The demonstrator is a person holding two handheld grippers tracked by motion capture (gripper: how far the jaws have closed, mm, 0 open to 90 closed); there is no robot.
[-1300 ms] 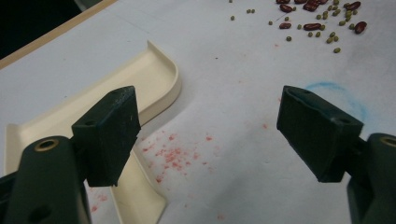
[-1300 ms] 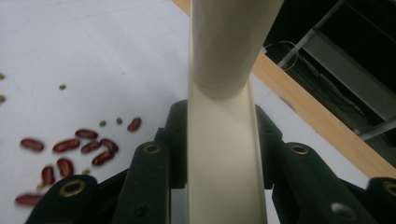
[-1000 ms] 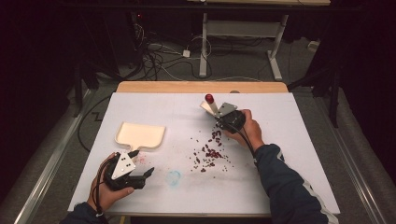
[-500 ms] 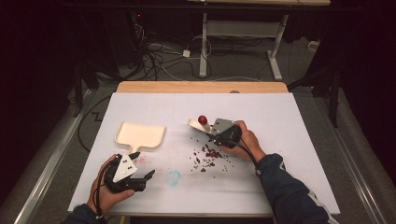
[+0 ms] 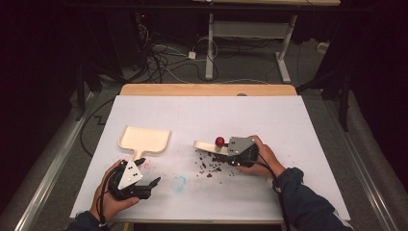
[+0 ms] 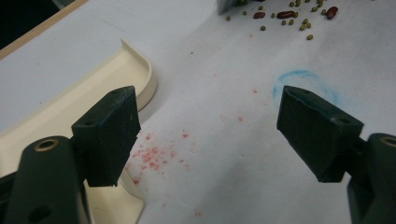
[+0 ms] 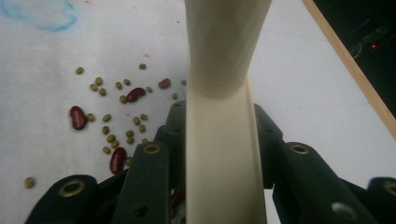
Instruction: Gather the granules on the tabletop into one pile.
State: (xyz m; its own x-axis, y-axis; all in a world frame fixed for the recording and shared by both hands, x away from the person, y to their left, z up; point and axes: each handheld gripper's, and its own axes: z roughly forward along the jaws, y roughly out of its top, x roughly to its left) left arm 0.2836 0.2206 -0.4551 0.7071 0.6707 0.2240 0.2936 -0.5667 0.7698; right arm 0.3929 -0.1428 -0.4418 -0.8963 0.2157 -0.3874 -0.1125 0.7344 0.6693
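Red and green beans (image 5: 211, 166) lie scattered on the white table (image 5: 298, 125), right of centre. My right gripper (image 5: 227, 150) is shut on the handle of a cream scraper (image 5: 204, 145) with a red knob (image 5: 220, 141); the tool's flat end points left, just behind the beans. In the right gripper view the cream handle (image 7: 217, 140) runs up between the jaws, with beans (image 7: 116, 126) to its left. A cream dustpan (image 5: 144, 138) lies left of centre. My left gripper (image 5: 153, 183) stands open near the front edge, beside the dustpan's handle (image 6: 70, 112).
A blue chalk ring (image 5: 179, 183) and pink specks (image 6: 154, 154) mark the table between the left gripper and the beans. The table's wooden far edge (image 5: 207, 89) borders a dark floor with cables and desk legs.
My right gripper has carried the scraper from the back of the table forward and to the left, down to the beans. The left gripper has barely moved.
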